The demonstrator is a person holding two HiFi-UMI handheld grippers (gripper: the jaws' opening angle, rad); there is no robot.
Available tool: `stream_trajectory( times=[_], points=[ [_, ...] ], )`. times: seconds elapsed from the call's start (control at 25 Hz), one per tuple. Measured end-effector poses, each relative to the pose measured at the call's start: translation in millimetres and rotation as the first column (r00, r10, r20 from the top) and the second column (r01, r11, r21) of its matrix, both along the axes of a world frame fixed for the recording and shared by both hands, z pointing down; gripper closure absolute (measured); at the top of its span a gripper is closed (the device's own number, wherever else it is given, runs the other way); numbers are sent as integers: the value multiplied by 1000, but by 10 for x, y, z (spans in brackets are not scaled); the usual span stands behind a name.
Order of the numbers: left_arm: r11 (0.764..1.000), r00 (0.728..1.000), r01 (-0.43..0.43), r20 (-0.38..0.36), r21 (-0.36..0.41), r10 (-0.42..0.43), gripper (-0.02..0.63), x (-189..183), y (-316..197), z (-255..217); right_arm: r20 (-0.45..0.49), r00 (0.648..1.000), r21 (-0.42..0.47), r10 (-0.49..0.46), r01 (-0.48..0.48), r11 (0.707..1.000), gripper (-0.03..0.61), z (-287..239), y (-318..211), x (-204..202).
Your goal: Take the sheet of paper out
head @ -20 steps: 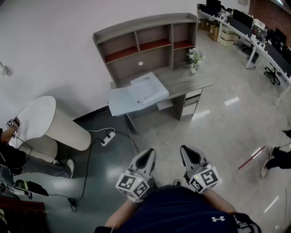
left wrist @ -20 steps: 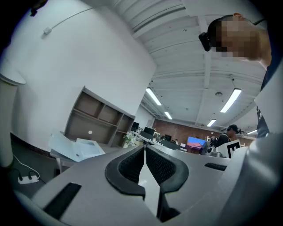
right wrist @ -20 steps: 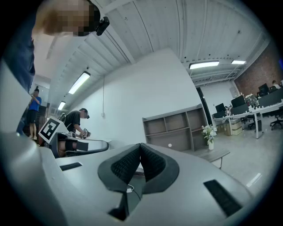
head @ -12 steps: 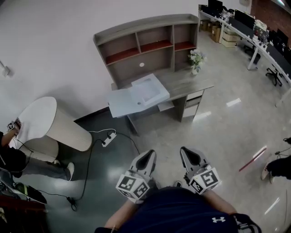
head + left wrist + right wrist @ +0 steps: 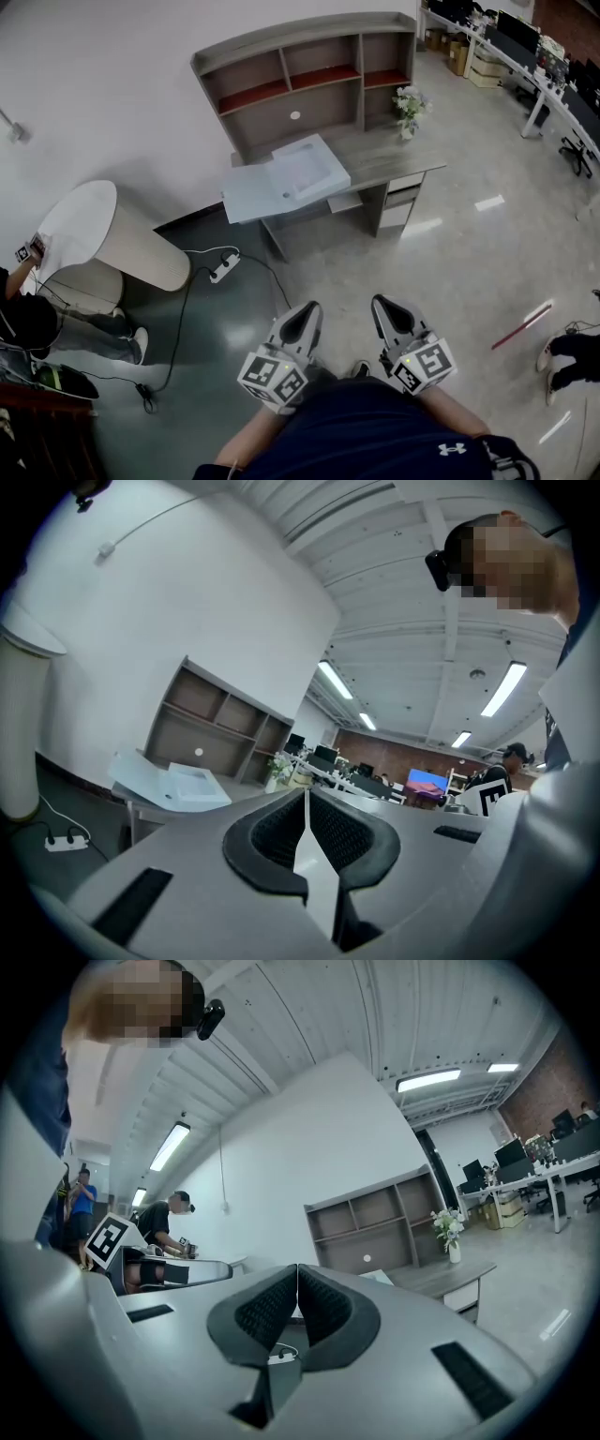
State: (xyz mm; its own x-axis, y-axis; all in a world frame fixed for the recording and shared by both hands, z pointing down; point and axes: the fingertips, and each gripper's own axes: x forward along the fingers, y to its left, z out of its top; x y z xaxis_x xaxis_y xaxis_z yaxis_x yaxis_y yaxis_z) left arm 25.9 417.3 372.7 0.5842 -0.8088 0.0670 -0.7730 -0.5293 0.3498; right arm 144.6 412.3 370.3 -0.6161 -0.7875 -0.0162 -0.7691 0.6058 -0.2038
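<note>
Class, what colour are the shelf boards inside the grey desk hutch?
Red shelf boards; clearest in the head view.

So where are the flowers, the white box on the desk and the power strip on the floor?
flowers (image 5: 409, 101), head view, on the blossoms
white box (image 5: 307, 172), head view, on its top
power strip (image 5: 223, 271), head view, on its middle

Your head has shifted, so the whole scene sits higher in the head view than it did a moment ago. The desk (image 5: 394, 161) and its shelf unit (image 5: 300, 80) have slid up towards the top edge, and the flowers (image 5: 409, 103) have gone up and slightly right with them. The power strip (image 5: 223, 269) on the floor has risen a little too. At the right edge, the person (image 5: 574, 349) has moved: the feet now stand lower in the frame than before, nearer the bottom corner
</note>
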Motion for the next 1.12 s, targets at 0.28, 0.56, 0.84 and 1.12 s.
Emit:
stream_trajectory(
  times=[0.28,0.56,0.84,1.12],
  points=[
    [999,999,37,4,-32,-37,584,50,-32,112,-1,1000,-41,-20,20,999,565,149,-64,98],
    [999,1000,14,-4,-48,-15,584,70,-345,207,-18,1000,-59,-4,3,998,565,235,-367,88],
    [999,999,-26,-29,-44,24,584,-80,-972,192,-48,998,-74,41,-45,996,565,250,-927,-57],
    [997,997,-65,-50,-43,63,584,-372,-1668,132,-70,996,-97,59,-66,993,565,225,-1550,-409]
  ],
)
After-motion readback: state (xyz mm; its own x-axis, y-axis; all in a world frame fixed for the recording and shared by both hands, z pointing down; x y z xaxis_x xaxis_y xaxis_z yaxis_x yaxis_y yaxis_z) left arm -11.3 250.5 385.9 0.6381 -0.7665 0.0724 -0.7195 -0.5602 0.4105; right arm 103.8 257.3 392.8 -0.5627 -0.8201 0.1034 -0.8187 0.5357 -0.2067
